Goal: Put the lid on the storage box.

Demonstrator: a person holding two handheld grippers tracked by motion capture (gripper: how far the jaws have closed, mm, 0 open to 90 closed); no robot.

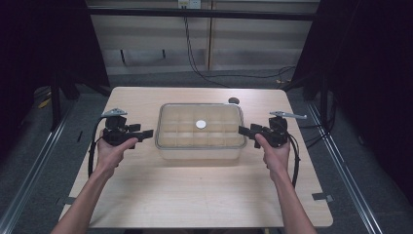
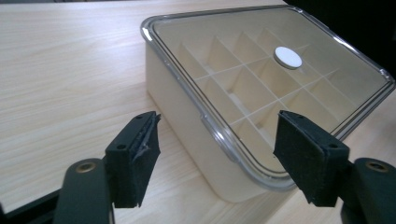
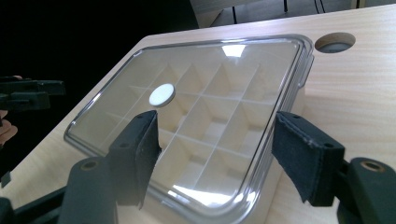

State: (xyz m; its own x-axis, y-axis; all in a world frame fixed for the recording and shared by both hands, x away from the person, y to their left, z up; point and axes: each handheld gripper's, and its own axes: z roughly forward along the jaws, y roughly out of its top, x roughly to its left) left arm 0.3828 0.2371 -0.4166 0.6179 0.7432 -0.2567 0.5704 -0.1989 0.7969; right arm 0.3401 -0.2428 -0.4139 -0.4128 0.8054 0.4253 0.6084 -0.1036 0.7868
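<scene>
A cream compartment box [image 1: 200, 145] under a clear lid [image 1: 199, 126] sits at the middle of the desk [image 1: 195, 195], its long axis running left to right, and the 2 tongs face each other across it along that axis. The left tongs [image 1: 144, 133] hover just beside the box's left end and the right tongs [image 1: 244, 130] just beside its right end, about equally near, neither touching it. Both tongs are spread wide with nothing between their jaws; in the left gripper view the near-left corner of the lid lies between and beyond the jaws, and in the right gripper view the lid's right end does. A small white disc [image 1: 200, 124] lies near the lid's centre; whether it rests on top of the lid or beneath it is hard to judge. A dark round hole [image 1: 234, 101] sits in the desk beyond the box's far-right corner. Any latch or hinge on the lid cannot be made out, and glare hides part of the compartments [image 3: 201, 121].
</scene>
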